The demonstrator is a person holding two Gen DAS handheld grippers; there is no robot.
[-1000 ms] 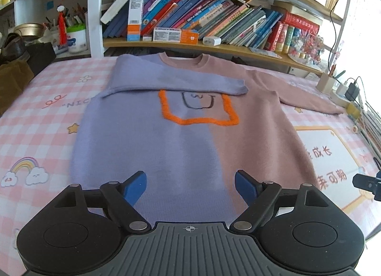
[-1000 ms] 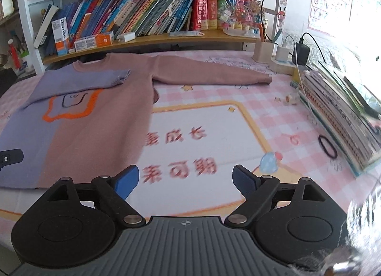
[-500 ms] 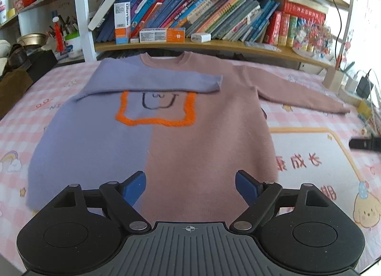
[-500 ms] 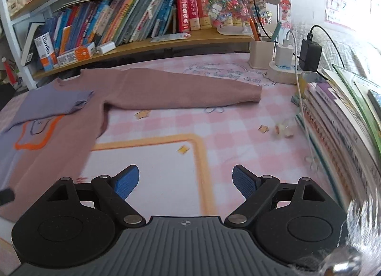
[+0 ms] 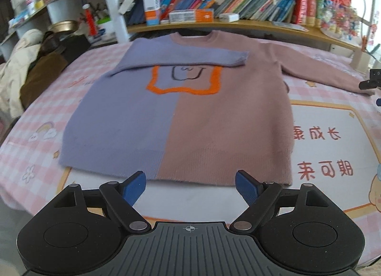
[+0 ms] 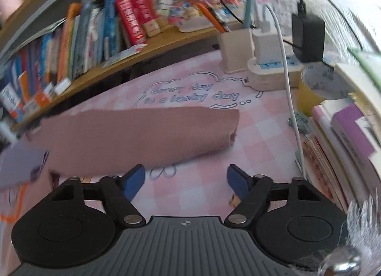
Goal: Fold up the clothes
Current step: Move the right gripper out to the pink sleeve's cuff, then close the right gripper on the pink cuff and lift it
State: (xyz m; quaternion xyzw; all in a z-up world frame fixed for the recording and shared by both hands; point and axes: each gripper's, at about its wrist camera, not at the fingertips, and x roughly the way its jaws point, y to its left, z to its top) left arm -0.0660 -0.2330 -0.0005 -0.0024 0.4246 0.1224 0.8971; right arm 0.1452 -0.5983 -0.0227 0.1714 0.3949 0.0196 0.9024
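My left tongs (image 5: 190, 184) hang wide apart, nothing between the blue pads, just off the near hem of the sweater (image 5: 181, 114). The sweater lies flat on the counter (image 5: 47, 99) with its pink checked cover, neck toward the far edge by the bookshelf (image 5: 214, 23), hem toward the near edge. Half lilac, half dusty pink, with an orange frame on the chest. The lilac sleeve (image 5: 185, 58) is folded across the chest, cuff ending on the pink half. The pink sleeve (image 6: 142, 137) stretches out flat toward the counter's right edge, unfolded.

My right tongs (image 6: 185, 179) are closing, nothing between the pads; they sit over bare cover just near of the pink sleeve's cuff end. This view is motion-blurred. A power strip (image 6: 269, 73) with chargers sits at the far right corner, a stack of books (image 6: 345, 137) along the right edge, and a tape roll (image 6: 319, 83) between them.
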